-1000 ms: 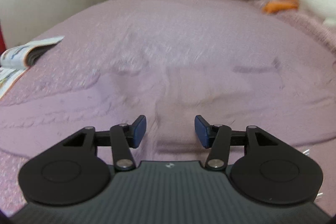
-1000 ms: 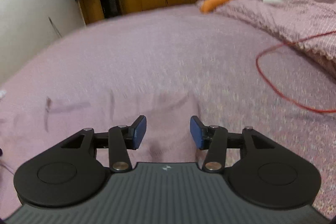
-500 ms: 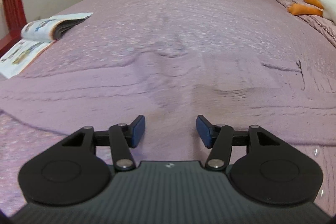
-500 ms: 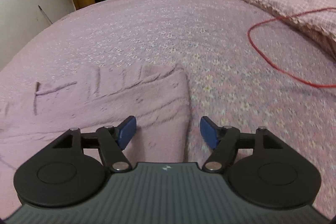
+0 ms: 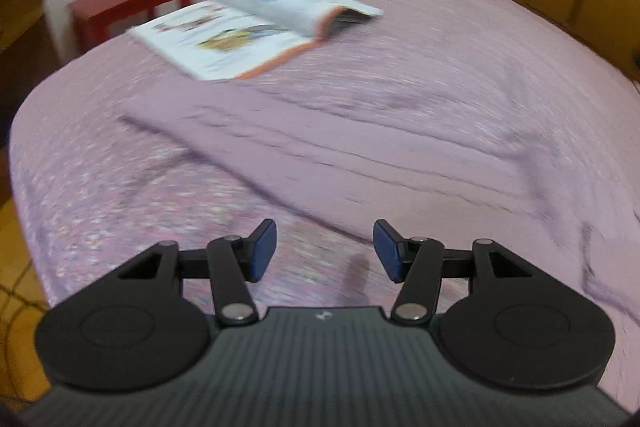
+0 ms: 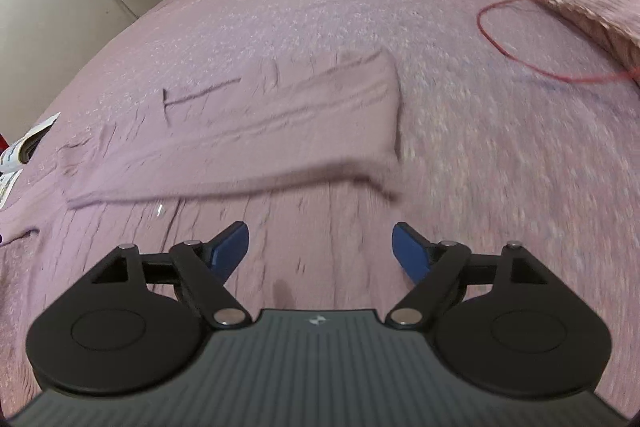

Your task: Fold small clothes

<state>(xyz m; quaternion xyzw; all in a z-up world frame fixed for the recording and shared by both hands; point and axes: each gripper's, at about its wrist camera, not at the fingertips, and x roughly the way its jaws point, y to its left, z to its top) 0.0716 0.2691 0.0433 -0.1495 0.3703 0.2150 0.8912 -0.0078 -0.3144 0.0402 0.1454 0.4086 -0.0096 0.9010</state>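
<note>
Claws first: left gripper half apart, empty; right gripper opening wide, nothing between. Garment lies flat on bed ahead of both, folded into a strip. Looks light, limp, likely droops; pinch hem corners. Book beyond.

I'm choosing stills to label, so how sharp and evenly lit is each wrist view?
Left wrist view: heavy motion smear across the open book and the pink garment; only the left gripper is crisp. Right wrist view: the garment's near edge streaks, farther bedspread is clearer, the right gripper is sharp. Both: soft indoor light, no glare, strong fisheye bending.
</note>
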